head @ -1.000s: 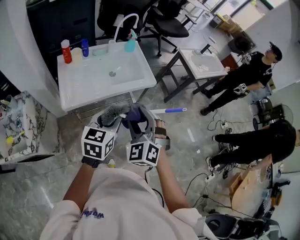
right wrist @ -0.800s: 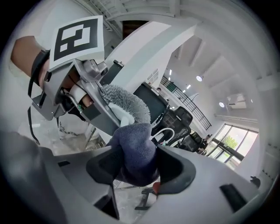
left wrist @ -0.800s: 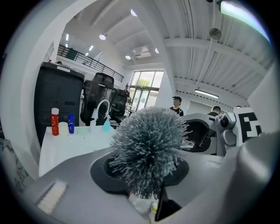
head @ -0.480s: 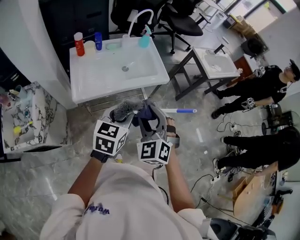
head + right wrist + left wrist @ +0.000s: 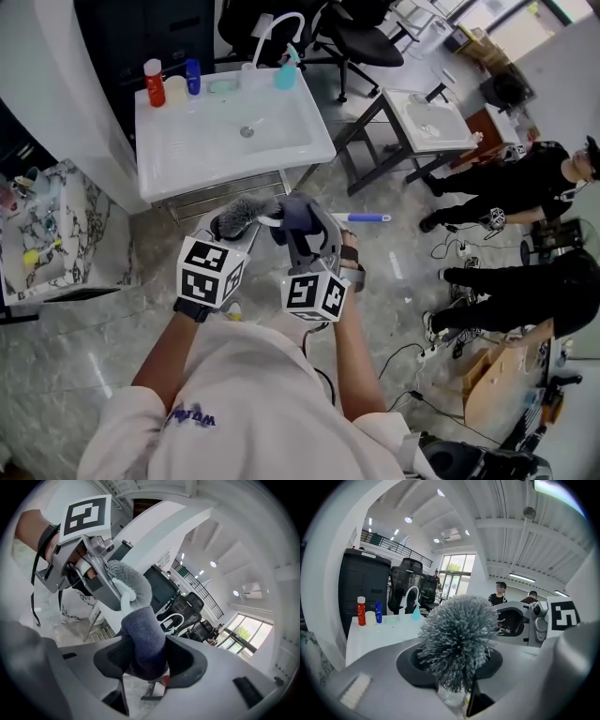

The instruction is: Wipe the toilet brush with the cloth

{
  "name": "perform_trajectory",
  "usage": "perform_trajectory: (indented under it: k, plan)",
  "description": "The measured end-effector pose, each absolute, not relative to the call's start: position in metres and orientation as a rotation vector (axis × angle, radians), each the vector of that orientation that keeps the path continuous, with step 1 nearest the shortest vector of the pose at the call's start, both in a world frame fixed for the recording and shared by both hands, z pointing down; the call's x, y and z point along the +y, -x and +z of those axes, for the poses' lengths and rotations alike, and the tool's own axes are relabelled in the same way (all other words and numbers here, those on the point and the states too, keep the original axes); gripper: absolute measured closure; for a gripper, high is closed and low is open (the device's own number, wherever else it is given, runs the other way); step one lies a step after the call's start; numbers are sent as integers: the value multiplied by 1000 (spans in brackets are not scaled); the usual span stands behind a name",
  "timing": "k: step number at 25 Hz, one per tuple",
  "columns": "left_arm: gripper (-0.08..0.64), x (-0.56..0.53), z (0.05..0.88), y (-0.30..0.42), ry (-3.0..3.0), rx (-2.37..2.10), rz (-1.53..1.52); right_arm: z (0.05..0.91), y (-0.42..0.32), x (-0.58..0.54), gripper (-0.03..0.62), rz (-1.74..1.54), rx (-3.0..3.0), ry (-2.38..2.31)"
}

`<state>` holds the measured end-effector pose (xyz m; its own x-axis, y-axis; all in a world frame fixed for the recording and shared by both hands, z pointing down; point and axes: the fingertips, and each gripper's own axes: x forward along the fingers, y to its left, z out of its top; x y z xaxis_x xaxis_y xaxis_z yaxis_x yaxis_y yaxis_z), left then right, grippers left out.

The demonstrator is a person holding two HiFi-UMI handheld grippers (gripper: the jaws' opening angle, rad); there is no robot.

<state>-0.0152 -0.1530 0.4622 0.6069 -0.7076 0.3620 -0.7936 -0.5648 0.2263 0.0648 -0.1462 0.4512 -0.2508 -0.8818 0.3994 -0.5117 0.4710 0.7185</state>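
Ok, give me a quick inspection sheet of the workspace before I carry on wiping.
Surface: marble floor below; the work is held in the air.
Job's things: toilet brush, cloth against its handle.
Clutter: bottles on the white sink.
Grippers: left gripper shut on the brush; right gripper, jaws just closing, grips the cloth.
Cables: loose cables on the floor, right.
Surroundings: office chairs, people at the right.

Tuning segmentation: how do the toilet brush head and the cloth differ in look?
The toilet brush head is pale grey; the cloth is darker blue-grey. The toilet brush head is a round ball of spiky bristles; the cloth is a soft bunched wad. Both are greyish, side by side.
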Motion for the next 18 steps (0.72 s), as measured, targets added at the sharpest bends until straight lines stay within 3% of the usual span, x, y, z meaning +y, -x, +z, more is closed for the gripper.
perform_trajectory:
  k: [7,18]
  plan:
    - [410,-150,460,24,-2452,-1201,281,445,-124,-156,388,-508,-1817,-1274]
    - [411,-148,461,15,-2443,-1192,265,443,-130,-153,388,-499,-1822,-1306]
